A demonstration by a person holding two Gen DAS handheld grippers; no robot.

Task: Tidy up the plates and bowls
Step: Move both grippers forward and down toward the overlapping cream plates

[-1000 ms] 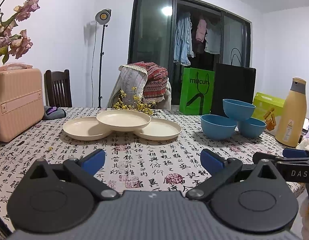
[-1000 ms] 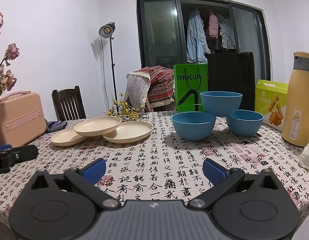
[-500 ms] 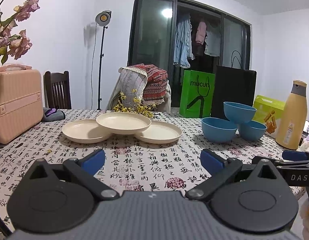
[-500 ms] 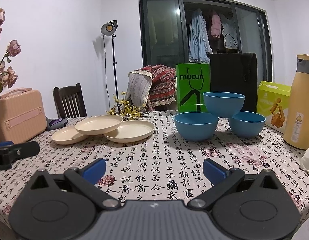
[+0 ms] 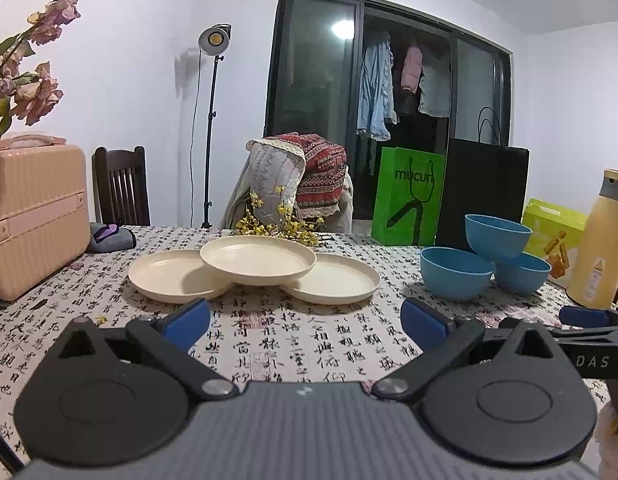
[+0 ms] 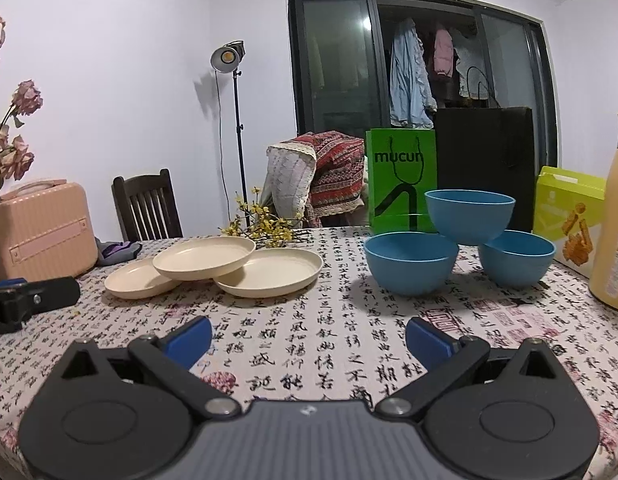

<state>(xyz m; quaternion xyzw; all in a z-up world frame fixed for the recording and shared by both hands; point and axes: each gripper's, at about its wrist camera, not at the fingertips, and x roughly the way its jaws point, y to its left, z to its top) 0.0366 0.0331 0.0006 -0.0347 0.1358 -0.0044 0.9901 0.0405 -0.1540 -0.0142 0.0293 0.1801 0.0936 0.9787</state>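
Scene: a dining table (image 5: 269, 344) under a cloth printed with calligraphy, three cream plates and three blue bowls laid out across it, nothing yet sorted.
Plates: the top plate (image 5: 257, 259) rests across the left plate (image 5: 171, 276) and the right plate (image 5: 335, 279), bridging them, on the left half of the table.
Bowls: the top bowl (image 6: 469, 215) sits on the rims of the near bowl (image 6: 411, 262) and the far bowl (image 6: 517, 257), on the right half.
Left gripper (image 5: 305, 322): fingers wide apart, holding nothing, low above the cloth; the plates lie straight ahead and beyond reach.
Right gripper (image 6: 309, 338): fingers likewise spread and empty; the bowls lie ahead and slightly right, well apart from the tips.
Key relation: each hand faces its own pile, left nearer the plates, right nearer the bowls.
Likely next: lift whichever top piece comes first; both perch loosely and could slide.
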